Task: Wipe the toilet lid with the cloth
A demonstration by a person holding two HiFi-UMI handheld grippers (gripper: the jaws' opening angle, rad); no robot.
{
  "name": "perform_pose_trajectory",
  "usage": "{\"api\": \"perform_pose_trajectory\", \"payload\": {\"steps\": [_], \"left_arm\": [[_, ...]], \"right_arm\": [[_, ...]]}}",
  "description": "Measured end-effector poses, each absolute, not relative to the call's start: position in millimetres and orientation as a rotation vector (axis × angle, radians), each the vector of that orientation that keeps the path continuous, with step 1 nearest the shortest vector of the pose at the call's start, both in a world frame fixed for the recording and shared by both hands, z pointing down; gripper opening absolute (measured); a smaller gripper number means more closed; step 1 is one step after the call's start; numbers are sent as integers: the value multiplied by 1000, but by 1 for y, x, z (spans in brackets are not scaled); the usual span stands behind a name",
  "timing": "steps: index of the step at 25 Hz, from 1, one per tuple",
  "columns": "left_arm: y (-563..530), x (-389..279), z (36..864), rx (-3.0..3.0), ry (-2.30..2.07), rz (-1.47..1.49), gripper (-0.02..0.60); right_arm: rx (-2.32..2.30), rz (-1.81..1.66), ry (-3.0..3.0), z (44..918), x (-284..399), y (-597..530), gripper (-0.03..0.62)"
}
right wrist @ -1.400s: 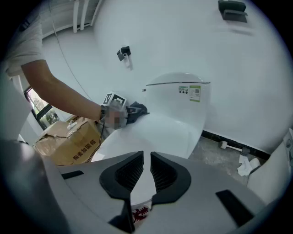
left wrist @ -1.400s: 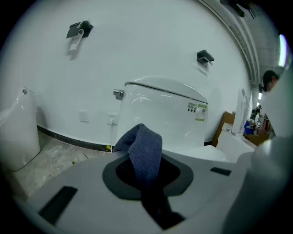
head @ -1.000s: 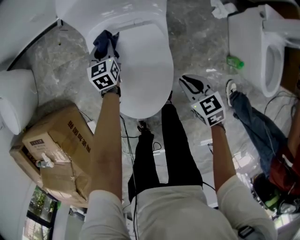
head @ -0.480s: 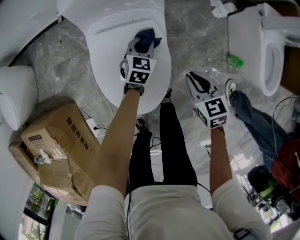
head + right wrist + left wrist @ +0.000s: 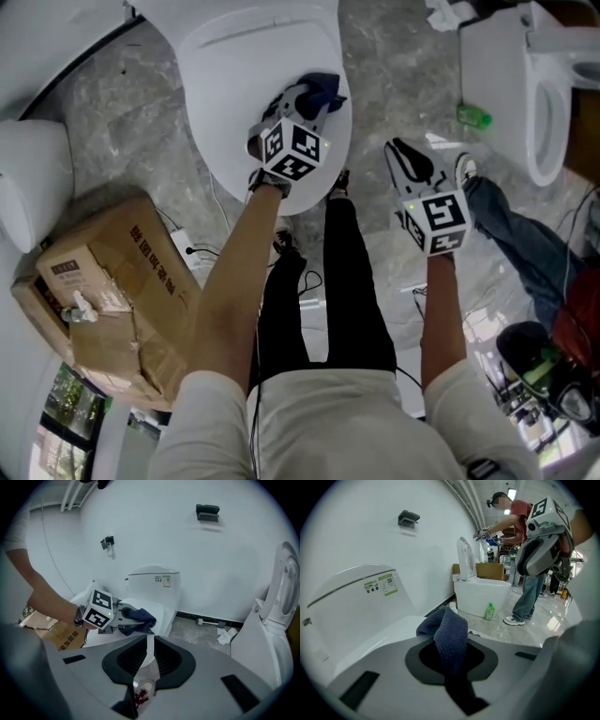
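Currently, left gripper (image 5: 307,97) reaches over the closed toilet lid (image 5: 234,84), jaws clamped on the dark blue cloth (image 5: 324,86). Left gripper view: the cloth (image 5: 450,637) runs up between the pads, and its free end bunches into a fold past the tips. Head view puts the cloth at the lid's right edge, pressed against the white surface, roughly midway along the lid's length.

Right gripper (image 5: 403,153) is held off to the right of the toilet, over the grey marbled floor (image 5: 384,56), well apart from the lid. Right gripper view: jaws drawn almost together with only a thin slit between them and nothing held. Through the slit a strip of white lid and a shoe below are visible. That same view catches the left gripper (image 5: 129,620) and the cloth (image 5: 140,616) on the lid, with the tank (image 5: 152,585) behind.

Surroundings:
- Cardboard box (image 5: 103,291) sits on the floor, near left of the toilet.
- Second toilet (image 5: 525,84) stands at far right, lid raised.
- Green bottle (image 5: 473,117) stands on the floor just beside the second toilet's base.
- Another person's jeans leg (image 5: 511,239) and shoe (image 5: 462,171) are at right.
- Crumpled white paper (image 5: 448,14) lies at the far edge.
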State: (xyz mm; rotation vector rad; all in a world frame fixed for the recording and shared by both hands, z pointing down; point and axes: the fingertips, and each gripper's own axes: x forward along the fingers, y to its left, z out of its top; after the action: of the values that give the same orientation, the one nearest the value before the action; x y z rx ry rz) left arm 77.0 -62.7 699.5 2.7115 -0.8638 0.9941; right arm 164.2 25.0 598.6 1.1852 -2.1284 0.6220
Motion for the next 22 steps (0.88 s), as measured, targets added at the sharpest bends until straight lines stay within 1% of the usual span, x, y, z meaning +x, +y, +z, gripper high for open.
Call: {"api": "perform_pose_trajectory", "payload": {"steps": [14, 22], "left_arm": [[-40, -82, 700, 2521, -1194, 895, 44], [-8, -137, 699, 2368, -1322, 823, 44]], "right_arm": [[1130, 584, -2162, 599, 99, 81, 66], [1164, 570, -2221, 581, 82, 92, 66]]}}
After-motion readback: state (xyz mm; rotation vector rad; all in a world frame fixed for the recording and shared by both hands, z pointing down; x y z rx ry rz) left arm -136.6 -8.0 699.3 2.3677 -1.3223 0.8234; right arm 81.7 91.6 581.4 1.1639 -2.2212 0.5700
